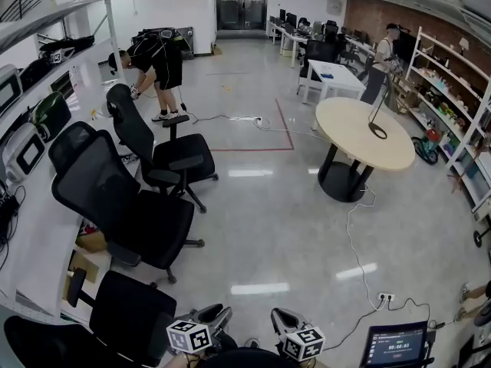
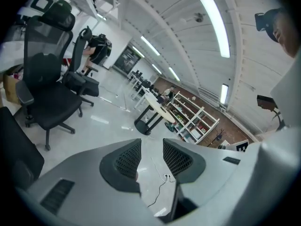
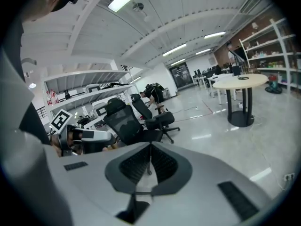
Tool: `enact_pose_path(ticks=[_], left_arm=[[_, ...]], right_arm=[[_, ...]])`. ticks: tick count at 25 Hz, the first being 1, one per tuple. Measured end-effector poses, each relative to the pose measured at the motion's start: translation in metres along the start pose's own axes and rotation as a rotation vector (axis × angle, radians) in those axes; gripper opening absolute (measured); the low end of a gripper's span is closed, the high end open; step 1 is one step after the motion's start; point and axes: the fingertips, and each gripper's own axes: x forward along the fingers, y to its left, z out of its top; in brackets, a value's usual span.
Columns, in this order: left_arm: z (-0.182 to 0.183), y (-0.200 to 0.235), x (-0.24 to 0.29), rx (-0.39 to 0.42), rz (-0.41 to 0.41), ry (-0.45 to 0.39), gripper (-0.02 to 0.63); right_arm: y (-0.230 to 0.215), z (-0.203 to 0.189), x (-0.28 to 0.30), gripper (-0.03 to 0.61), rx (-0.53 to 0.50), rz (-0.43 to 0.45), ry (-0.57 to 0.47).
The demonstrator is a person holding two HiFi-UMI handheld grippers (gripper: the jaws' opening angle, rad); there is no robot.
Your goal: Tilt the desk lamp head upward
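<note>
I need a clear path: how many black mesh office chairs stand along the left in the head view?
3 black office chairs: nearest chair, middle chair with tall mesh back, farther chair. A dark shape in the bottom-left corner may be a fourth.

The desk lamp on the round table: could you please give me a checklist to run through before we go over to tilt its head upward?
1. Desk lamp in sight, standing on the round table: ok.
2. Lamp within reach: not ok; it stands far across the floor from both tongs.
3. Left tongs open, nothing between the jaws: ok.
4. Right tongs open: not ok; the jaws are together, with nothing in them.
5. Way to the table: not ok; a white cable trails over the floor from the table's foot.
6. Lamp head's present tilt: cannot tell; too small from here.
</note>
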Motion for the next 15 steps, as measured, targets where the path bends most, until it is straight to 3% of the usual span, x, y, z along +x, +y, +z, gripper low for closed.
enact_pose_path(ticks=[4,10,15], left_arm=[[0.023,0.015,0.032,0.007,-0.016,0.024,0.152],[0.102,0.036,0.095,0.076,-0.092,0.043,0.152],[0.144,0.054,0.136,0.092,-0.168,0.084,0.152]], right_arm=[[-0.024,0.02,0.026,0.006,0.009,-0.037,0.002],[-0.06,0.083,0.082,0.006,0.024,-0.121,-0.029],[-0.076,0.122,0.121,0.006,0.027,-0.194,-0.048]])
